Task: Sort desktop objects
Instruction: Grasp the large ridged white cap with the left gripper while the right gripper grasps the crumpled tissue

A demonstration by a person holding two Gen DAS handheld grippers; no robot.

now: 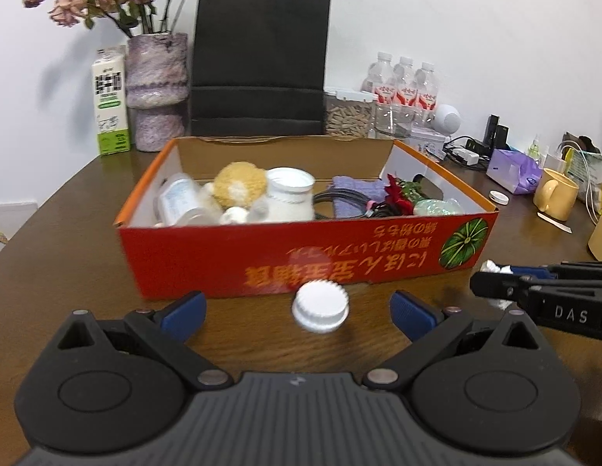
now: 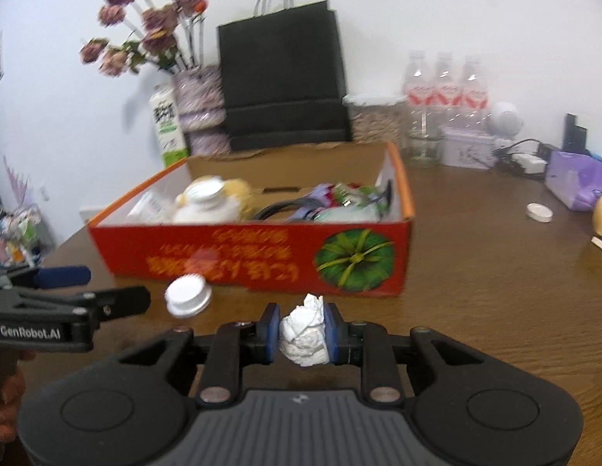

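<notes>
— On the brown table (image 1: 68, 233), just in front of the red cardboard box (image 1: 308, 256), what sits between the left gripper (image 1: 297, 310) fingers?

— A white ribbed bottle cap (image 1: 320, 306). The jaws are spread wide, blue pads well clear of it on both sides, gripping nothing. Whether the cap rests on the wood or hangs above it, I cannot tell — it is blurred.

— And the right gripper (image 2: 302, 334)?

— Jaws drawn in tight on a crumpled white tissue wad (image 2: 304, 336), blue pads (image 2: 270, 336) pressing it from either side, close to the box's near wall.

— What is in the box?

— A white jar (image 1: 291, 194), a clear plastic bottle (image 1: 180, 202), a yellow plush toy (image 1: 240, 184), black cables (image 1: 340, 198), a purple cloth (image 1: 355, 188), and a red flower (image 1: 396, 194).

— Anything behind it?

— A black paper bag (image 1: 258, 62) against the wall, a vase of dried roses (image 1: 157, 89) to its left.
</notes>
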